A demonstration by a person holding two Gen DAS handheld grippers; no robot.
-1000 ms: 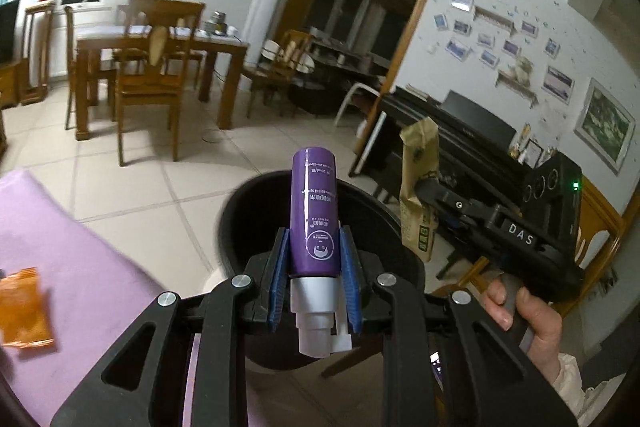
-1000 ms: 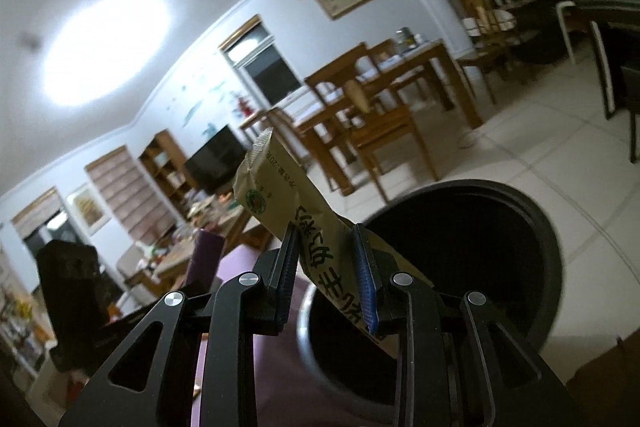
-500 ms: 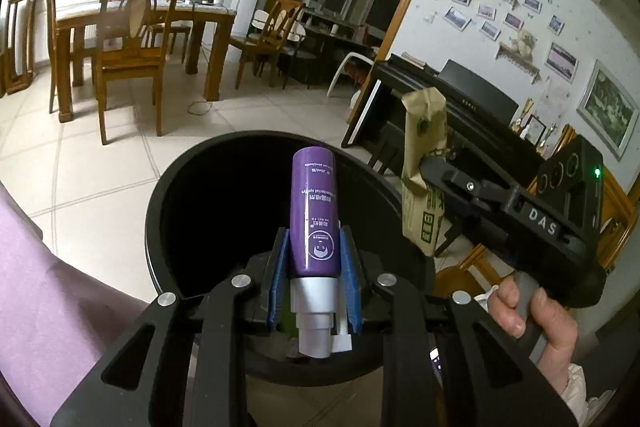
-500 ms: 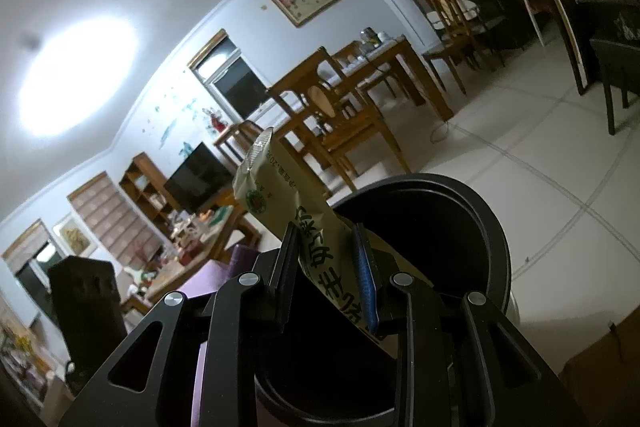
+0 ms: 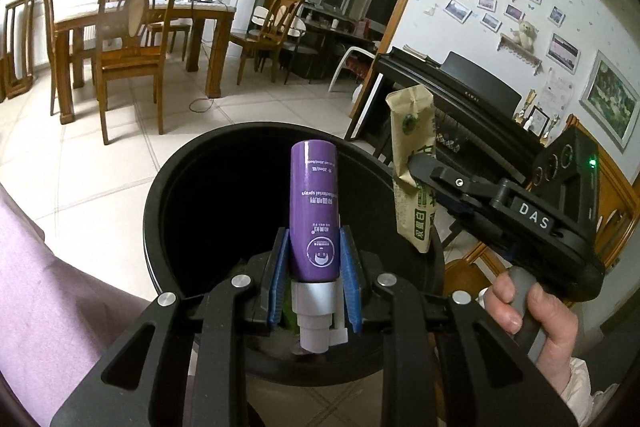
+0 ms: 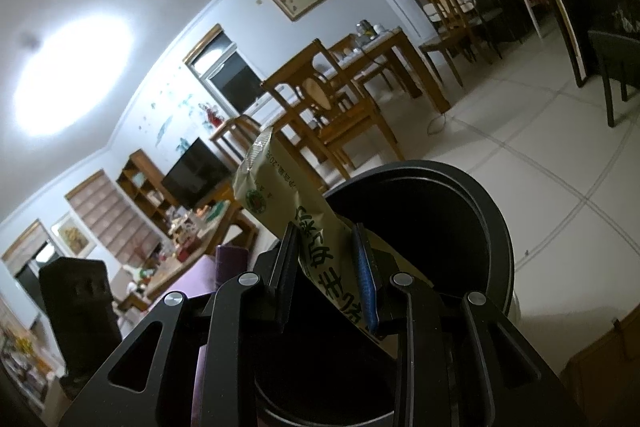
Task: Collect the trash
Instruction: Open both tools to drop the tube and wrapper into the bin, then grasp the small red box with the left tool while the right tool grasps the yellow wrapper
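Observation:
My left gripper is shut on a purple spray bottle, held upright over the mouth of a round black trash bin. My right gripper is shut on a tan-green paper packet and holds it over the same bin. In the left wrist view the right gripper and its packet sit at the bin's right rim. Something green lies low inside the bin, mostly hidden.
A purple cloth-covered surface lies at the left. A wooden dining table with chairs stands on the tiled floor behind the bin. A black piano is at the right. A cluttered table shows in the right wrist view.
Both grippers have moved closer over the bin, which now fills more of each view. The purple cloth has slid out to the left edge. Both still hold their items.

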